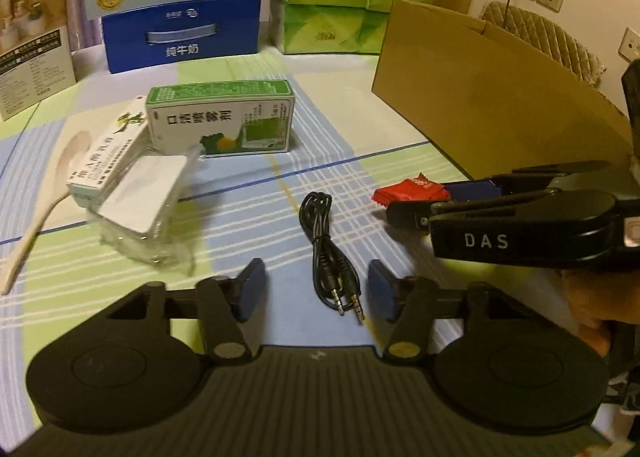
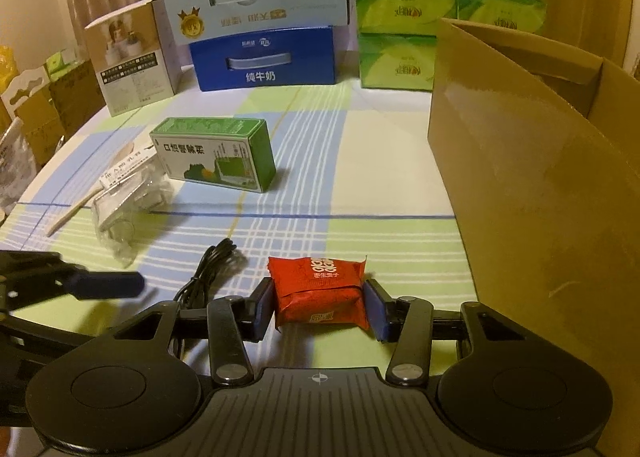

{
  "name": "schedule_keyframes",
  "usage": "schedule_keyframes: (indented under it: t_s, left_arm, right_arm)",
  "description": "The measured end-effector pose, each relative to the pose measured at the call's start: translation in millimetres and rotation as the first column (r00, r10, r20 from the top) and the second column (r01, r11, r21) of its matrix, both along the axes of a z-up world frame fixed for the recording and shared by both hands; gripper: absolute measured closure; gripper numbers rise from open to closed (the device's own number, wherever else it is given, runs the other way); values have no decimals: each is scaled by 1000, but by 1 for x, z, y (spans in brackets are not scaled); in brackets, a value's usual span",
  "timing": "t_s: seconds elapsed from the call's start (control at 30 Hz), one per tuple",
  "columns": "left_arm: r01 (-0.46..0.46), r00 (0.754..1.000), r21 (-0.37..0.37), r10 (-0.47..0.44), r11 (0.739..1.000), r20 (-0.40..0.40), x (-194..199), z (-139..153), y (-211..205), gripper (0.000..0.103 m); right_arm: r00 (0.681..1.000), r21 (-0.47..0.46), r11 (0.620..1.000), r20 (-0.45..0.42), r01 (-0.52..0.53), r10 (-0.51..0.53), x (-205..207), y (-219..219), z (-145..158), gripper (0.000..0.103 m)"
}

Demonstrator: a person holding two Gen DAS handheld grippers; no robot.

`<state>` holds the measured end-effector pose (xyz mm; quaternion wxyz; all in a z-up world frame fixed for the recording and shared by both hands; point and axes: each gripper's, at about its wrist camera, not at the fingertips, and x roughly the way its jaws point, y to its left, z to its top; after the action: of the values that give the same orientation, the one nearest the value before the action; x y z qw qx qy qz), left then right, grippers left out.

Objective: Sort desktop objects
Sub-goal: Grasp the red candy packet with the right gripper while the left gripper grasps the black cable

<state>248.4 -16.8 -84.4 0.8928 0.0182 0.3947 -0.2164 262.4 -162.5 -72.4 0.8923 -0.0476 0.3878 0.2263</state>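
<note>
The right tool (image 2: 319,303) has its two blue pads pressed against the short sides of a red snack packet (image 2: 318,289), pinching it between them; the packet sits low over the checked cloth of the tabletop (image 2: 360,177), and whether it still touches the cloth cannot be told. In the left wrist view the same tool (image 1: 404,201) reaches in from the right with the red packet (image 1: 408,190) at its tips.

The left tool (image 1: 317,289) is spread wide, holding nothing. Its pads stand on either side of the two plug ends of a coiled black audio cable (image 1: 326,253), which lies flat on the cloth, apart from both pads. In the right wrist view this cable (image 2: 216,269) lies just left of the red packet, with one left pad (image 2: 108,284) hanging above the cloth beside it.

Further back on the left lies a clear plastic bag (image 1: 144,213) with a white card inside, resting against a small white medicine box (image 1: 104,161). A wooden spoon (image 1: 36,225) lies beside them. A green and white spray box (image 1: 222,121) stands on its long side just behind the bag.

An open brown cardboard box (image 2: 532,185) stands on the right side of the tabletop, near the held packet. At the back edge sit a blue milk carton (image 2: 264,61) with a pale blue carton stacked on it, and a stack of green tissue packs (image 2: 404,9)
</note>
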Motion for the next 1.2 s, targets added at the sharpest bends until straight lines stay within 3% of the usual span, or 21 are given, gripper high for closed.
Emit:
schedule_keyframes:
  t_s: [0.23, 0.33, 0.5, 0.7, 0.87, 0.97, 1.03, 1.1, 1.2]
  left_arm:
    - [-6, 1000, 7, 6, 1000, 2, 5, -4, -9, 70]
    - [-38, 999, 11, 38, 999, -11, 4, -4, -4, 83]
    - [-63, 997, 39, 65, 997, -52, -8, 2, 9, 84]
    - [-73, 995, 133, 81, 988, -56, -52, 15, 22, 84]
    - [-96, 993, 112, 104, 989, -64, -87, 19, 30, 84]
    - [-79, 995, 137, 87, 987, -57, -92, 16, 26, 83]
    - [-69, 997, 169, 76, 983, -32, -91, 15, 22, 80]
    - [-76, 997, 189, 80, 979, -15, -90, 15, 21, 68]
    - [-84, 996, 187, 86, 979, -5, -88, 14, 21, 66]
  right_arm:
    - [1000, 2, 1000, -21, 2, -2, 1, -1, -3, 58]
    - [1000, -2, 1000, -25, 1, -1, -1, -1, -4, 58]
    - [999, -6, 1000, -26, -30, 30, -14, 2, -2, 58]
    - [995, 16, 995, -23, -95, 96, -48, 5, 11, 58]
    - [989, 17, 990, -38, -140, 141, -91, 1, 14, 58]
    - [988, 1, 991, -66, -137, 136, -112, -2, 7, 57]
    - [989, -16, 991, -66, -131, 130, -118, -1, 3, 46]
    - [991, -46, 990, -45, -131, 129, -122, 2, 0, 39]
    - [990, -59, 988, -31, -142, 140, -121, 6, -2, 38]
